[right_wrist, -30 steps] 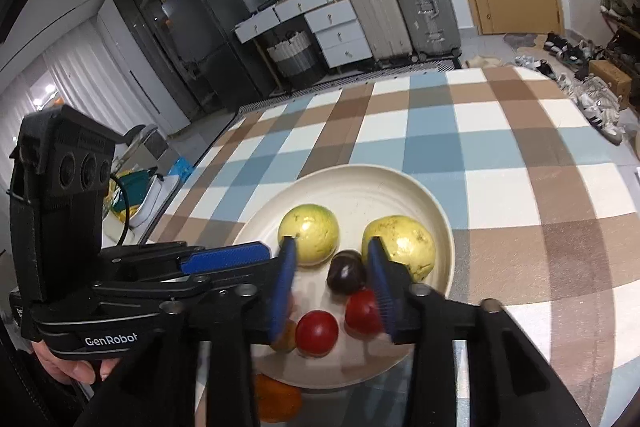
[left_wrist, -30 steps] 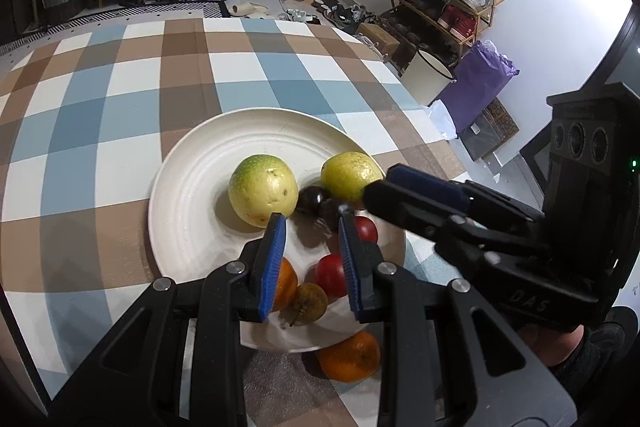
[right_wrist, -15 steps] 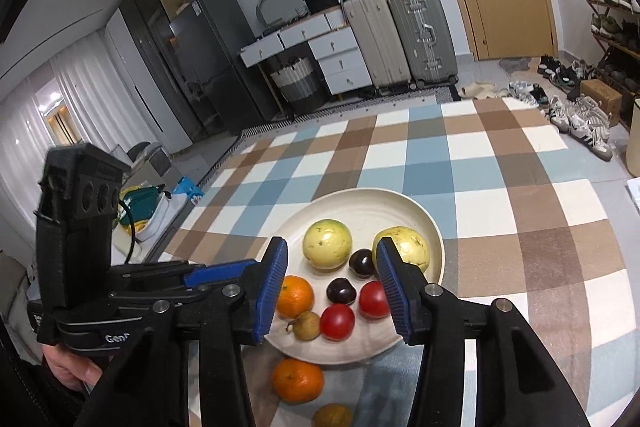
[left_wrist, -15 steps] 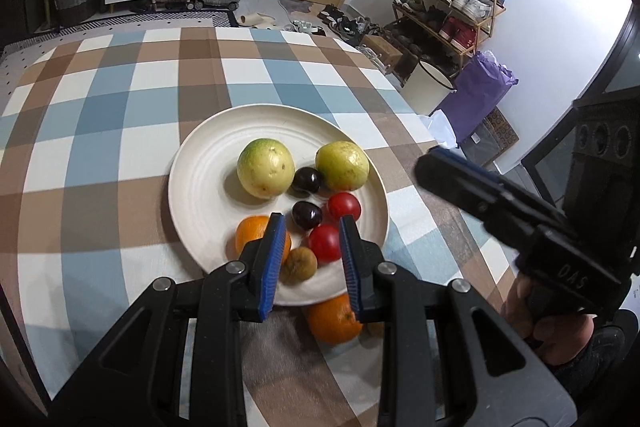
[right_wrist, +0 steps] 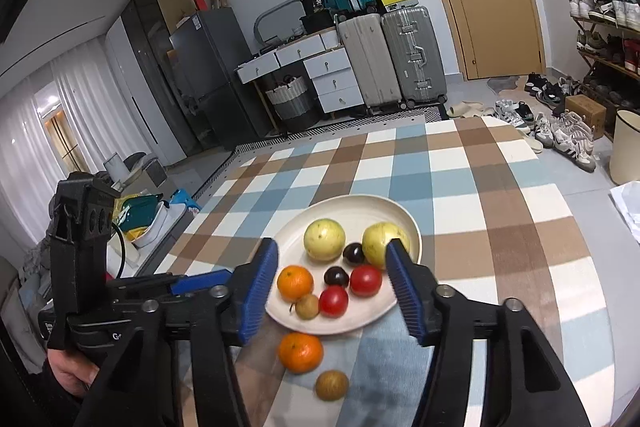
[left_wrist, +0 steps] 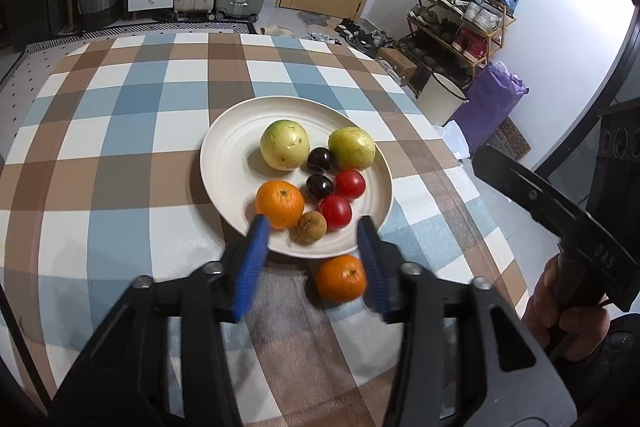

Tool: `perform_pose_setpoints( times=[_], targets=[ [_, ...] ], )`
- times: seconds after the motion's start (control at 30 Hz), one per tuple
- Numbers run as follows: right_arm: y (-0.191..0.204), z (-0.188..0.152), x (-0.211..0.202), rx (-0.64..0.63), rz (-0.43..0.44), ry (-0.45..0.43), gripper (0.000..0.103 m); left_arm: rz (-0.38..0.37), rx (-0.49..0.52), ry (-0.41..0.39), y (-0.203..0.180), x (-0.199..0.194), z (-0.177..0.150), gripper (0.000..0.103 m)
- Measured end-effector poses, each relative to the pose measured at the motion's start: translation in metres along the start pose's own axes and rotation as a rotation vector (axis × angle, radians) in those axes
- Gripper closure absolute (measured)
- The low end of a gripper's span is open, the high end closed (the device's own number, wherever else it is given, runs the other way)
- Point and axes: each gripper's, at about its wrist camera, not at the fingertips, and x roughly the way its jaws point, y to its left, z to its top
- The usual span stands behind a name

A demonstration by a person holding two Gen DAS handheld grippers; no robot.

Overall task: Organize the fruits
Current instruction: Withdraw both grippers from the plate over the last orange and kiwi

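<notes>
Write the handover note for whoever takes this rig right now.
Left gripper: open, empty, hovering over the near rim of the plate.
Right gripper: open, empty, above the plate.
Done: on the plate are two yellow-green fruits, two dark plums, two red tomatoes, one orange and one small brown fruit.
Left: a second orange and another small brown fruit lie on the checked tablecloth just in front of the plate.

Both wrist views look down from near, sharing the fruit plate (left_wrist: 224,163) (right_wrist: 400,211).
</notes>
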Motion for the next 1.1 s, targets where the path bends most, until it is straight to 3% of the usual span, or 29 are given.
perform_pose_setpoints(
  times=[0.27, 0.33, 0.5, 0.63, 0.83, 1.1],
  targets=[
    [0.014, -0.015, -0.027, -0.030, 0.016, -0.049, 0.029, 0.011, -0.002, -0.042, -0.006, -0.022, -0.018, 0.030],
    [0.016, -0.018, -0.031, -0.033, 0.021, -0.055, 0.024, 0.023, -0.008, -0.041, -0.007, -0.024, -0.021, 0.019],
    [0.020, -0.031, -0.040, -0.034, 0.022, -0.075, 0.011, 0.054, -0.002, 0.004, -0.009, -0.021, -0.032, 0.018],
    [0.019, -0.043, -0.040, -0.022, 0.009, -0.060, 0.006, 0.072, -0.013, 0.022, -0.007, -0.016, -0.039, 0.004],
    [0.018, -0.057, -0.035, -0.034, -0.019, -0.016, 0.003, 0.079, -0.047, 0.026, 0.002, -0.009, -0.042, 0.003],
    [0.009, -0.070, -0.024, -0.013, -0.015, 0.032, 0.002, 0.058, -0.038, 0.088, 0.001, 0.018, -0.045, 0.002]
  ],
)
